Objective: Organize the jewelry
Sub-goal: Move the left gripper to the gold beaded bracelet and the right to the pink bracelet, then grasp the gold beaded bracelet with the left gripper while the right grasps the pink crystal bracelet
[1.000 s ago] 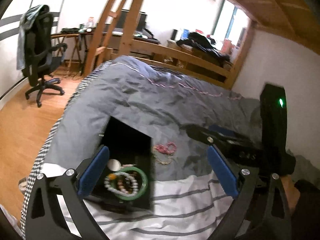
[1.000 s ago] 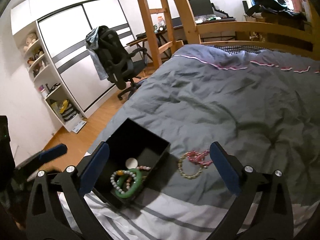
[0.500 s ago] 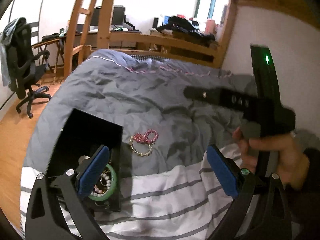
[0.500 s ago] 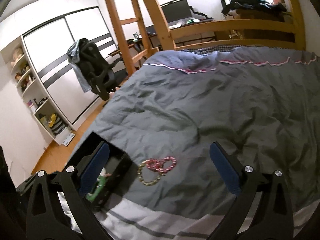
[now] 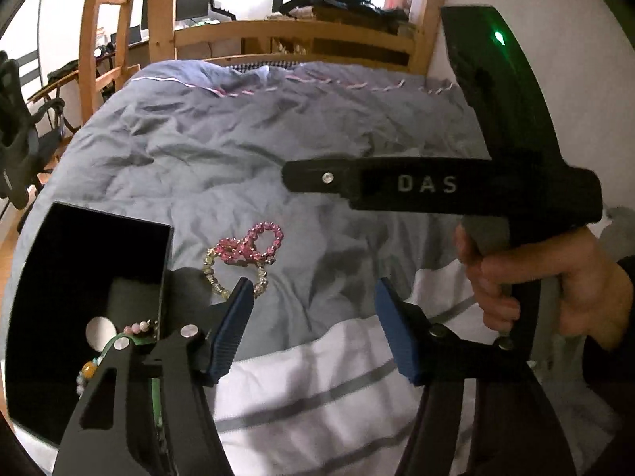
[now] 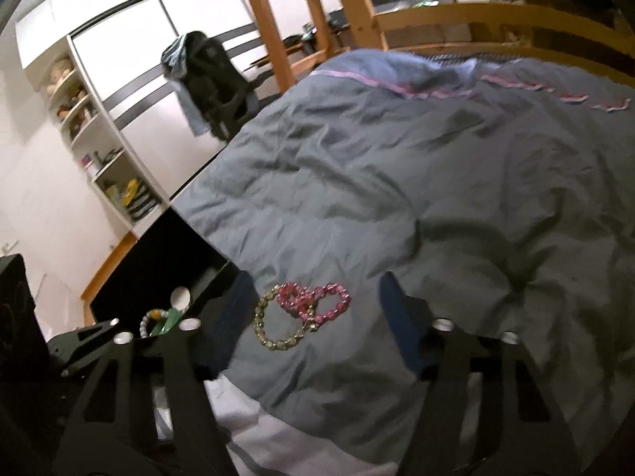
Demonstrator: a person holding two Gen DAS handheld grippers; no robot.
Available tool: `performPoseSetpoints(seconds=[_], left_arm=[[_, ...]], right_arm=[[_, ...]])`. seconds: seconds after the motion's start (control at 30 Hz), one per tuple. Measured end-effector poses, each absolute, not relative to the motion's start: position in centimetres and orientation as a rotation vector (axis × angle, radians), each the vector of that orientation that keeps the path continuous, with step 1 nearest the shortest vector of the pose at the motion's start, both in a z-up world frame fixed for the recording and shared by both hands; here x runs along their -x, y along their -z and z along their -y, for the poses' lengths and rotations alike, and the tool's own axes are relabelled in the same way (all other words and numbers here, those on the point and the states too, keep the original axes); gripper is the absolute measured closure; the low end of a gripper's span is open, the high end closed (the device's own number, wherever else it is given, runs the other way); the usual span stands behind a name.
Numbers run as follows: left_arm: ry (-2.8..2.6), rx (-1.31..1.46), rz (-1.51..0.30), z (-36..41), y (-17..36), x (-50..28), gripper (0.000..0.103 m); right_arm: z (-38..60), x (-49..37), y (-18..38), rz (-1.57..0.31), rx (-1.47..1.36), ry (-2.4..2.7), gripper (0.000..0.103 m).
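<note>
A pink bead bracelet point(image 5: 254, 244) and a pale yellow bead bracelet point(image 5: 234, 281) lie tangled on the grey duvet point(image 5: 246, 146), right of an open black box point(image 5: 79, 273). The box holds a green bangle point(image 5: 119, 351) and beaded bracelets. My left gripper point(image 5: 313, 325) is open and empty, low over the bed just right of the box. My right gripper point(image 6: 313, 325) is open and empty, with the pink bracelet point(image 6: 313, 303) and yellow bracelet point(image 6: 278, 327) between its fingers. The box point(image 6: 158, 273) lies to its left.
The right gripper's body and hand point(image 5: 535, 273) cross the left wrist view at right. A white striped sheet point(image 5: 325, 392) covers the near bed edge. A wooden bed frame point(image 5: 293, 35), an office chair point(image 6: 206, 83) and shelves point(image 6: 99, 135) stand beyond the bed.
Both grippers have moved in toward the bracelets. Their jaws have narrowed but stay open. The bracelets now lie between the right gripper's fingers. The box has slid to the left of both views.
</note>
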State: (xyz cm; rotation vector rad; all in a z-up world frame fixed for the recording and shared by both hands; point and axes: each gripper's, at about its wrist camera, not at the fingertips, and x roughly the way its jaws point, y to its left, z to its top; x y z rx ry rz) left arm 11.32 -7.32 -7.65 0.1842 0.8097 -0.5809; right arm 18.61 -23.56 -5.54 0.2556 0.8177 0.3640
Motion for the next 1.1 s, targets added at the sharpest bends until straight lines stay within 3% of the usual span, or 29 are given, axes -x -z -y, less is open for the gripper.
performPoseSetpoints(seconds=[0.07, 0.17, 0.4, 0.53, 0.67, 0.8, 1.1], left_arm=[[0.578, -0.231, -0.807, 7.9, 8.4, -11.7, 0.042], [0.569, -0.253, -0.827, 8.4, 9.5, -12.8, 0.052], [0.510, -0.249, -0.864, 8.5, 11.3, -15.7, 0.063], [0.504, -0.253, -0.888, 8.7, 12.0, -16.4, 0.077], [0.414, -0.283, -0.932, 8.8, 13.0, -17.3, 0.097], [0.381, -0.226, -0.958, 7.7, 12.7, -18.0, 0.103], [0.447, -0.202, -0.973, 7.7, 12.1, -16.4, 0.103]], right_arm=[[23.3, -19.3, 6.7, -0.856, -0.256, -0.395, 0.058], [23.0, -20.2, 7.8, -0.882, -0.265, -0.414, 0.065], [22.7, -22.6, 10.6, -0.950, -0.249, -0.393, 0.065], [21.8, -23.8, 11.7, -0.971, -0.205, -0.405, 0.065], [21.3, -24.5, 12.6, -0.989, -0.155, -0.371, 0.091], [22.1, -24.0, 12.8, -0.966, -0.169, -0.346, 0.095], [24.3, -21.2, 8.9, -0.857, -0.283, -0.352, 0.095]])
